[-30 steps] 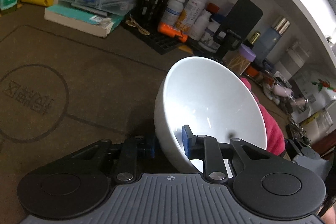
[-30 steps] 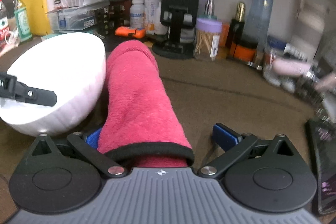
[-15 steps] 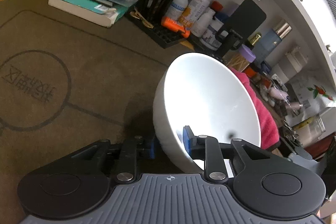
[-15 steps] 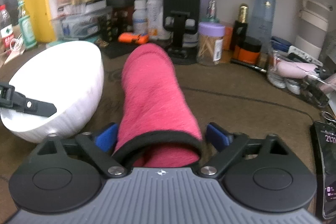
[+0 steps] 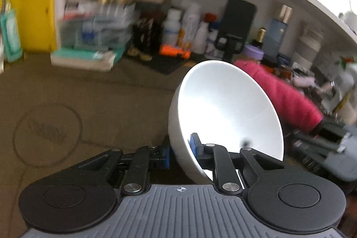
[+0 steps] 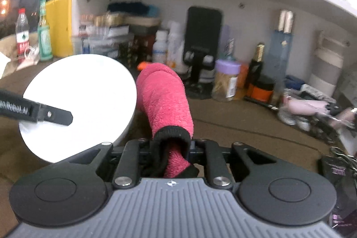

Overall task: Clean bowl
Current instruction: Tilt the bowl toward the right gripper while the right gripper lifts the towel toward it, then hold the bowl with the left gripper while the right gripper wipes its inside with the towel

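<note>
Right fingers [image 6: 170, 146], spread around the pink cloth [image 6: 165, 99] 0.5 s ago, now pinch its black-hemmed end, while left fingers [image 5: 180, 148] clamp the white bowl [image 5: 225, 113] rim, tilted above the counter [image 5: 89, 104], cloth just beside it; wiping looks imminent.

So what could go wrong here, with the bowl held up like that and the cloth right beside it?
1. The left gripper pinches only the rim of the tilted white bowl; pressing while wiping might lever it loose.
2. The right gripper clamps just the black-trimmed end of the pink cloth, so the cloth might pull out when dragged.
3. The purple-lidded jar and the bottles crowded under the shelf behind could get knocked by a wide swing.
</note>
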{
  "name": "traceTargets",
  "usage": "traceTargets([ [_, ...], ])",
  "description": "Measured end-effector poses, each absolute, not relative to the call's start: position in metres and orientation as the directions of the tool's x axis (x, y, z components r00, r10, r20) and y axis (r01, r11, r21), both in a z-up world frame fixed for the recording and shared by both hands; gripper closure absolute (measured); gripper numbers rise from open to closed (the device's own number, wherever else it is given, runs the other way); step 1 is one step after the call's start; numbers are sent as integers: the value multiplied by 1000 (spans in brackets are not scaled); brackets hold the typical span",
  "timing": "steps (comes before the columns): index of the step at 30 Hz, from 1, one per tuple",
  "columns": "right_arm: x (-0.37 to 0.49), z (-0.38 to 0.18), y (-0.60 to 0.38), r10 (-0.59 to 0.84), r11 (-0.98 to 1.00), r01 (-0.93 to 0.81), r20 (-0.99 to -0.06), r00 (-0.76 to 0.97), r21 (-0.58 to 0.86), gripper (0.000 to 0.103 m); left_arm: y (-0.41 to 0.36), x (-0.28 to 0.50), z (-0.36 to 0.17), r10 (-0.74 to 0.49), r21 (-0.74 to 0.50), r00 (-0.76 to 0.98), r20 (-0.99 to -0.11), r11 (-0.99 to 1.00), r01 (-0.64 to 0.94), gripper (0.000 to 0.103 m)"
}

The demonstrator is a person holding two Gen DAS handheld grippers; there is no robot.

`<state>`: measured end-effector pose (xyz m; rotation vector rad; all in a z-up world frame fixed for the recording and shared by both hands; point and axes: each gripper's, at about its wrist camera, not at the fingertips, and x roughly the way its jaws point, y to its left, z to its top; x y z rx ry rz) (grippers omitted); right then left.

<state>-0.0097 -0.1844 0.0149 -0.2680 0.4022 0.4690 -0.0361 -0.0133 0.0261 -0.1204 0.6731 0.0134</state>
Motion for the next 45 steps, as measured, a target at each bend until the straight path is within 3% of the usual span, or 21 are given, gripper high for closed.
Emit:
traceTargets([
  [2, -18, 21, -196, 364, 853, -478, -417, 833, -210, 84, -22, -43, 27, -7, -43, 799, -602, 999, -24, 86],
  [8, -56, 39, -225, 526, 811, -583, -487, 697, 42, 84, -57, -67, 24, 98, 164, 858, -505, 986, -16, 87],
  [13, -80, 40, -243, 676, 714, -639, -520, 523, 286, 84, -66, -66, 24, 125, 200, 860, -495, 979, -27, 86],
  [18, -66, 26, -228, 705, 686, -608, -572, 419, 400, 83, -67, -68, 24, 120, 222, 854, -507, 975, -5, 85],
  [25, -4, 26, -224, 745, 667, -468, -544, 386, 580, 82, -70, -74, 20, 116, 258, 849, -515, 966, 25, 81],
  [30, -9, 21, -214, 714, 699, -517, -519, 470, 494, 75, -66, -74, 21, 88, 249, 848, -523, 967, 53, 80],
  [32, -13, 16, -200, 706, 706, -563, -498, 504, 430, 65, -64, -73, 22, 74, 239, 844, -531, 969, 65, 79],
  [34, -20, 16, -189, 694, 714, -596, -487, 531, 368, 62, -62, -73, 23, 64, 236, 841, -537, 969, 77, 79],
  [36, -24, 19, -182, 662, 739, -609, -478, 578, 288, 68, -61, -72, 22, 61, 235, 840, -539, 969, 81, 79],
  [37, -25, 20, -178, 645, 752, -612, -471, 602, 247, 79, -60, -73, 21, 64, 237, 841, -537, 968, 78, 79],
  [38, -27, 22, -174, 627, 763, -613, -463, 626, 205, 82, -59, -73, 20, 66, 237, 842, -535, 969, 75, 80],
  [43, -36, 30, -156, 542, 804, -595, -405, 737, -7, 85, -54, -72, 17, 47, 224, 830, -556, 970, 94, 78],
  [45, -47, 43, -162, 599, 769, -639, -319, 734, -28, 85, -52, -71, 14, 34, 211, 819, -573, 971, 107, 76],
])
